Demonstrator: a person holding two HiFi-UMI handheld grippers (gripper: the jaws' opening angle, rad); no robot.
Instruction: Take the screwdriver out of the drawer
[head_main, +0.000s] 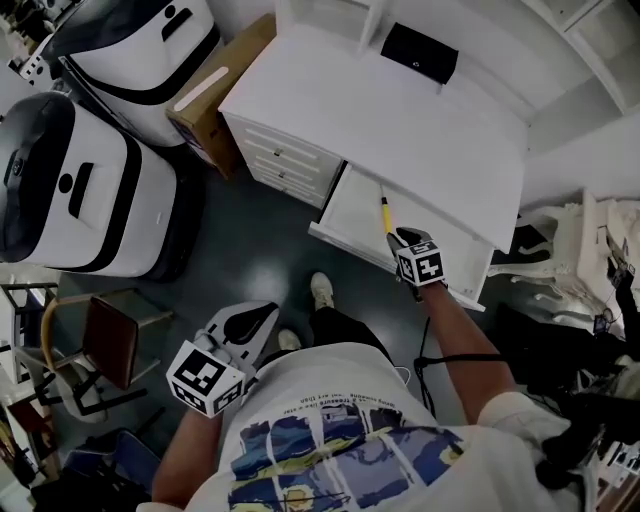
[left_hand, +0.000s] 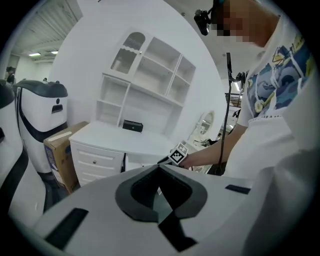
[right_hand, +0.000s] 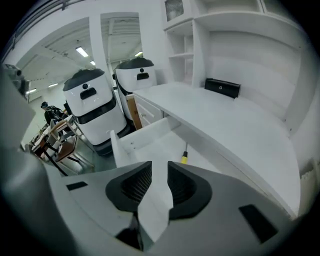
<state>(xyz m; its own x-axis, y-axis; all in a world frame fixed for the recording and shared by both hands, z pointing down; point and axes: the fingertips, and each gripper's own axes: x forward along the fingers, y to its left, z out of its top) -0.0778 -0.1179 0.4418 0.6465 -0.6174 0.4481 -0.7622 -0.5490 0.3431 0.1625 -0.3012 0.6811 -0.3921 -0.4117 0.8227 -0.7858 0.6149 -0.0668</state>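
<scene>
The white desk's drawer (head_main: 352, 205) stands pulled open, and a screwdriver (head_main: 385, 213) with a yellow handle lies inside it near the desk's edge. My right gripper (head_main: 397, 236) hovers over the drawer just short of the screwdriver's handle end, pointing down. In the right gripper view its jaws (right_hand: 159, 169) stand open with nothing between them, and the screwdriver (right_hand: 184, 158) lies just beyond the tips. My left gripper (head_main: 245, 322) hangs back near my body, away from the desk. Its tips (left_hand: 159, 168) meet, shut on nothing.
A black box (head_main: 420, 52) sits at the back of the desk top (head_main: 400, 120). A bank of small drawers (head_main: 285, 160) is left of the open drawer. A cardboard box (head_main: 215, 85) and two white machines (head_main: 70, 190) stand at the left, with a chair (head_main: 110, 340) nearer me.
</scene>
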